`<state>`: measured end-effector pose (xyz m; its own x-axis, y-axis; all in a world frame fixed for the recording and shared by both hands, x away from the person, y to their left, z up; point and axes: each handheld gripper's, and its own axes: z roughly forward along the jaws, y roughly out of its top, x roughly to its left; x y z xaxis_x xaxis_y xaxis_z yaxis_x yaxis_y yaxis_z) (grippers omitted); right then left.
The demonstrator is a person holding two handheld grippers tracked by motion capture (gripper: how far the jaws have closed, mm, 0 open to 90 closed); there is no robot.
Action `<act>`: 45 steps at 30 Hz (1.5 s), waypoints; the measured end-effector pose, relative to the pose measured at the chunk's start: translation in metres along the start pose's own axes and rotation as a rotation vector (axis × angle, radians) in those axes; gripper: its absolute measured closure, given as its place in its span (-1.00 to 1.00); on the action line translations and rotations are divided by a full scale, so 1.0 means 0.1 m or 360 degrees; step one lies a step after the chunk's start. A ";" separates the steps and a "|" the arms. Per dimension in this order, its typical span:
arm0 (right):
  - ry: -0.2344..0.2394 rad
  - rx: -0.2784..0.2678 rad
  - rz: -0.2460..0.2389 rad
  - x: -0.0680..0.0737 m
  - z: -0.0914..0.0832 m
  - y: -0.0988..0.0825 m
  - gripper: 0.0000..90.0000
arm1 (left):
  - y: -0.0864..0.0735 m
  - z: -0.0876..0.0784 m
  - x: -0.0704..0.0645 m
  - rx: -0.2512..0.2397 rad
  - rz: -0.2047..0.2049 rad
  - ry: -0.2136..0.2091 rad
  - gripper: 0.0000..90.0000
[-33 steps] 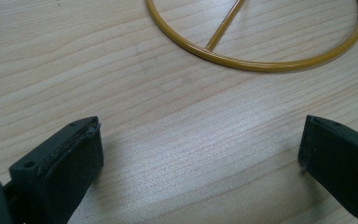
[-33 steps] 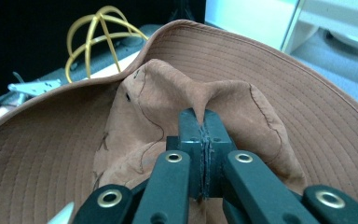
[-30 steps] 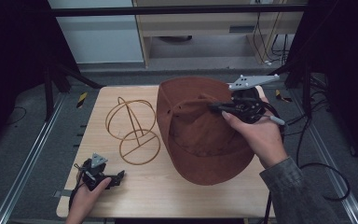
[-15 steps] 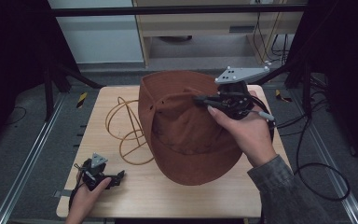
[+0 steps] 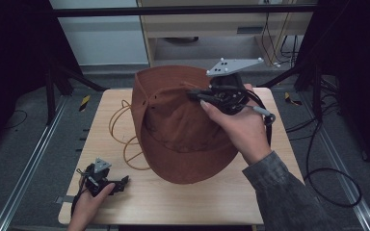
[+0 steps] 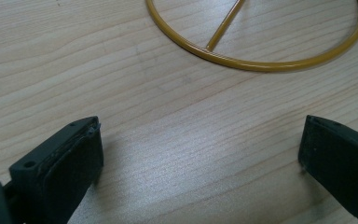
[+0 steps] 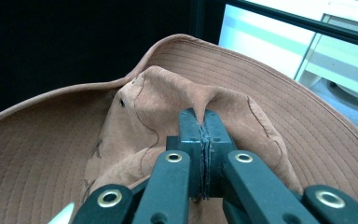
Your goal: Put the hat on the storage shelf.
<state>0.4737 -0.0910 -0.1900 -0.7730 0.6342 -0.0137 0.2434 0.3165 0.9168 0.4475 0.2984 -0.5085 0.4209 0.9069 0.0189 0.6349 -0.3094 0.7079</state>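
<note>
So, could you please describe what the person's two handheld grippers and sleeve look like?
Both grippers are black with two jaws; the right gripper carries a grey three-cornered plate on top and trails a black cable. The smaller-looking left gripper bears a grey plate too. The right arm wears a grey mottled sleeve.

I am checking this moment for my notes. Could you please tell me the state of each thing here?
brown hat: lifted, pinched at its crown, over the stand.
right gripper: shut on the hat's crown.
left gripper: open, holding nothing, low over the table.
yellow wire stand: upright on the table, partly hidden by the hat.
</note>
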 end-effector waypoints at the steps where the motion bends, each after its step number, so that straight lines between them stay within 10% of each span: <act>1: 0.0000 -0.0002 -0.0002 0.00 0.02 0.02 0.99 | 0.00 0.00 0.00 -0.0001 -0.0001 0.0000 -1.00; 45: 0.0011 -0.0012 0.0018 0.17 0.85 0.43 0.98 | 0.00 0.00 0.00 0.0002 0.0001 0.0000 -1.00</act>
<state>0.5213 -0.0066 -0.1850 -0.7745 0.6325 -0.0007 0.2476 0.3042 0.9198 0.4474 0.2984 -0.5083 0.4215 0.9066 0.0191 0.6355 -0.3104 0.7070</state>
